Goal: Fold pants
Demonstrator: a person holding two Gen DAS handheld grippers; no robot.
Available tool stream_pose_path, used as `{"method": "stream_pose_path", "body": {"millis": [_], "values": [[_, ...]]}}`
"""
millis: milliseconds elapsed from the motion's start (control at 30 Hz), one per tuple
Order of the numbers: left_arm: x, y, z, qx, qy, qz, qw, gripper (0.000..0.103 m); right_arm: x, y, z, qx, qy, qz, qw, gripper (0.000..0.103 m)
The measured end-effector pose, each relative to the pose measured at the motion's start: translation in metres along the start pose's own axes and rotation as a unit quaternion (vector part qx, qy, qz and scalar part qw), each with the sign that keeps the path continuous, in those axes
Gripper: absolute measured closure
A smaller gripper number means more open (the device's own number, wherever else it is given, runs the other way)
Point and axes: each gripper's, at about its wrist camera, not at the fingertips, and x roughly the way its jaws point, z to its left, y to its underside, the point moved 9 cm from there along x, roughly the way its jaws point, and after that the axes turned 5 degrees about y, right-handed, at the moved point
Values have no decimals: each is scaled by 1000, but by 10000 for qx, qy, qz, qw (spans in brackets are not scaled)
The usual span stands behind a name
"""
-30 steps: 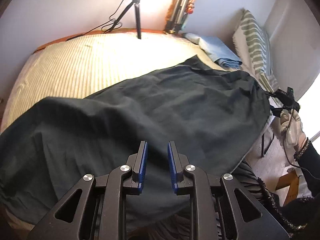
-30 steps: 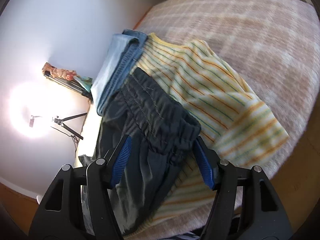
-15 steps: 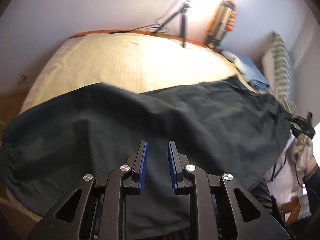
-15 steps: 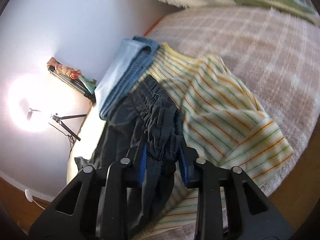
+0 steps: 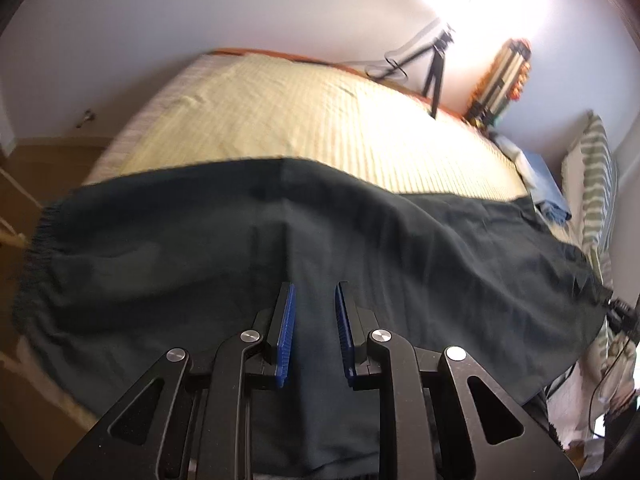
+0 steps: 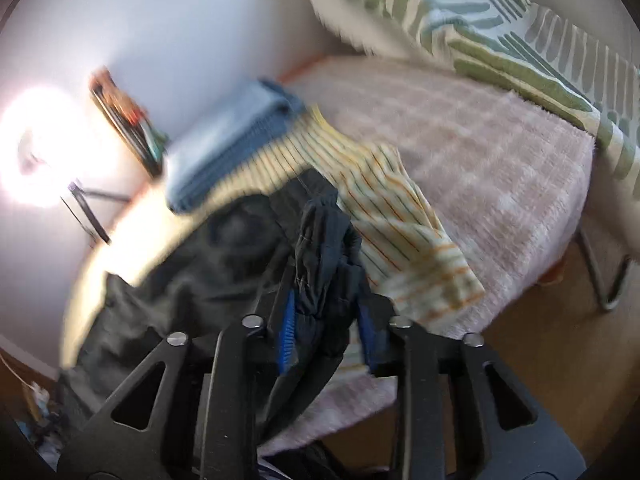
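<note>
So the dark pants [image 5: 320, 248] are spread out across the near edge of the bed [image 5: 304, 120], long axis running side to side along that edge. The gathered elastic end [image 5: 36, 240] sits at the left end of the bed as the left wrist cam sees it, and the other end stretches off toward the striped pillow [image 5: 596, 184] at the right.

Left gripper [image 5: 313, 334] hangs right over the middle of the pants with its blue pads a narrow gap apart. The cloth passes under the fingers, but I honestly can't tell if it's pinching anything.

Right gripper [image 6: 326, 320] is clamped down on a bunched wad of the dark fabric [image 6: 324, 248], which sticks up between the two blue pads. Just past that wad, on the bed, there's a yellow striped shirt [image 6: 400, 216] lying over a pinkish fuzzy blanket [image 6: 480, 152], with folded blue jeans [image 6: 232, 136] beside the shirt toward the wall.

Right cam is pretty blurry. No containers anywhere, just stuff lying on the bed. A tripod [image 5: 436, 76] stands at the far side of the bed by the bright light
</note>
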Motion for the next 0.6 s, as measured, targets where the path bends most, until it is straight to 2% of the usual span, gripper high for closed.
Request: {"method": "stream_pose_path", "body": {"millis": [33,67,100,167,300,367,400,500,600], "values": [[-15,-2,9,-88,-70,-144,9998,84,-1,0,1,-98,-3,8,10000,68],[-25,-4,16,-167,-140,-238,9995,77,-4,0,3,-154,-29,17,9999,64],[-38,-5,27,-270,-250,-344,9987,65,-9,-2,3,-218,-14,5,9998,64],[-60,-8,52,-512,-468,-550,9961,54,-19,-5,3,-342,52,1,9994,64],[-105,2,115,-1290,-871,-900,9837,54,-47,-11,13,-634,126,-254,9976,64],[-113,8,135,-1664,-793,-973,9780,54,-62,-20,27,-860,147,-458,9951,64],[-114,9,142,-1788,-783,-1010,9755,54,-66,-25,37,-947,36,-518,9941,64],[-104,11,156,-1934,-779,-978,9731,53,-66,-33,77,-1260,-560,-376,9897,52],[-85,17,168,-2218,-719,-852,9687,54,-56,-35,120,-1694,-1009,-207,9802,51]]}}
